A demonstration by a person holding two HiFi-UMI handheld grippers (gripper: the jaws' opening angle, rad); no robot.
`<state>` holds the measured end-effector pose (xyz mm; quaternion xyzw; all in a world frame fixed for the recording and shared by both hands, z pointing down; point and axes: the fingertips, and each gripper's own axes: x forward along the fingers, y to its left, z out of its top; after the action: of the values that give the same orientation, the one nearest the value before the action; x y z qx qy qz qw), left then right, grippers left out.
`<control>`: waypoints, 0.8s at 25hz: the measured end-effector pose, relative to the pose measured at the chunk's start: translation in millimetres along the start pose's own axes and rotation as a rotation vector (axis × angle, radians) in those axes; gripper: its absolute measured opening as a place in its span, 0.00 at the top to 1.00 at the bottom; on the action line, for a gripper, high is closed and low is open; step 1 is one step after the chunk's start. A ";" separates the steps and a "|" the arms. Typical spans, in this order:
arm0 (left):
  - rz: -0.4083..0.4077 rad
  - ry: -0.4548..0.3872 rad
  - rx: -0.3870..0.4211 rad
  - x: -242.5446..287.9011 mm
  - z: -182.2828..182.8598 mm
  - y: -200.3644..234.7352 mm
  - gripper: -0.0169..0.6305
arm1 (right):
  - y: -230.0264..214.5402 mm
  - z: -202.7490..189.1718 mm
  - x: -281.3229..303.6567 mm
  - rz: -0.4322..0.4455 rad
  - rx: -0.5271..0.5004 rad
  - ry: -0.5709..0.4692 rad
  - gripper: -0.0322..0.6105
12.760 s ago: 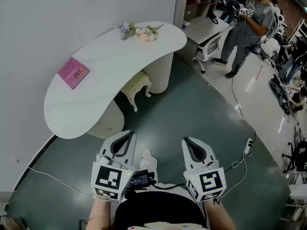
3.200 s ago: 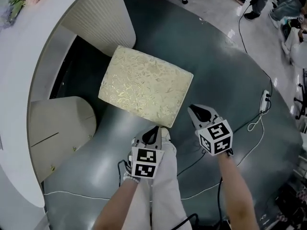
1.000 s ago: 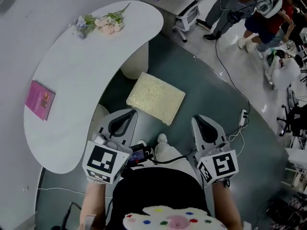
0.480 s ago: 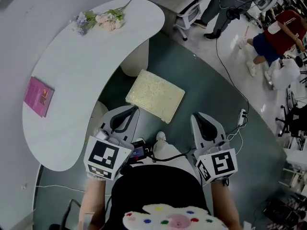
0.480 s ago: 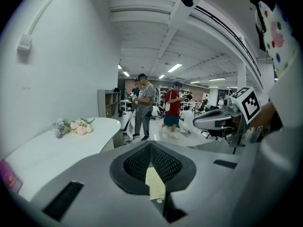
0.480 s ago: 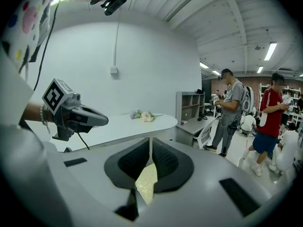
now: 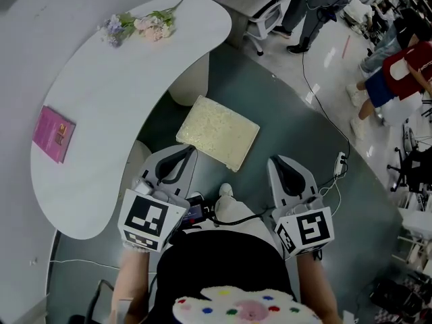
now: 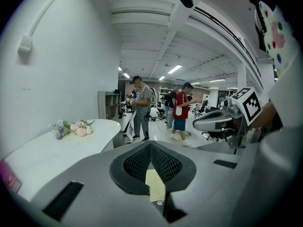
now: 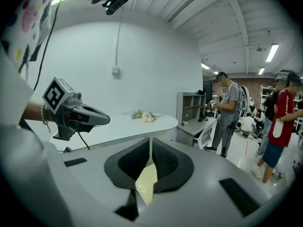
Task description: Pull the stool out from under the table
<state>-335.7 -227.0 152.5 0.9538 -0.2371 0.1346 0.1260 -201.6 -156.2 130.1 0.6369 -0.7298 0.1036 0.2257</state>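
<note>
The dark green floor (image 7: 290, 106) fills most of the head view. A white, curved desk (image 7: 115, 93) stands along the wall on the left. The stool (image 7: 217, 132), with a cream patterned cushion on top, stands on the floor just beside the inner edge of the desk. Its whole top is visible and no part of it is under the desk top. It is in front of the person, between the two grippers and further from the person than they are.

The left gripper (image 7: 185, 152) is held low near the person's body. Its jaws are closed together and hold nothing; only a strip of the stool's cushion shows in the narrow gap below them. The right gripper (image 7: 277, 162) is the same: jaws together, empty, well apart from the stool.

A pink book (image 7: 54, 133) lies on the near part of the desk. A small bunch of flowers (image 7: 142, 24) lies at its far end.
</note>
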 end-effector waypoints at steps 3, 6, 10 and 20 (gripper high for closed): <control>0.002 -0.005 0.003 -0.1 0.5 0.7 0.95 | 1.0 -0.2 0.7 0.001 -0.005 0.000 0.88; 0.005 -0.011 0.004 -0.8 1.6 2.2 0.95 | 2.7 0.3 1.5 0.002 -0.009 -0.002 0.88; 0.008 -0.015 0.007 -2.7 3.1 1.9 0.95 | 4.2 1.6 0.0 0.003 -0.015 -0.003 0.88; 0.011 -0.023 0.012 -4.7 5.4 2.0 0.95 | 7.3 3.9 -1.6 0.005 -0.033 -0.005 0.88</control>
<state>-339.6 -228.4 146.3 0.9547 -0.2430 0.1258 0.1170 -209.3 -155.2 127.0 0.6316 -0.7336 0.0905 0.2340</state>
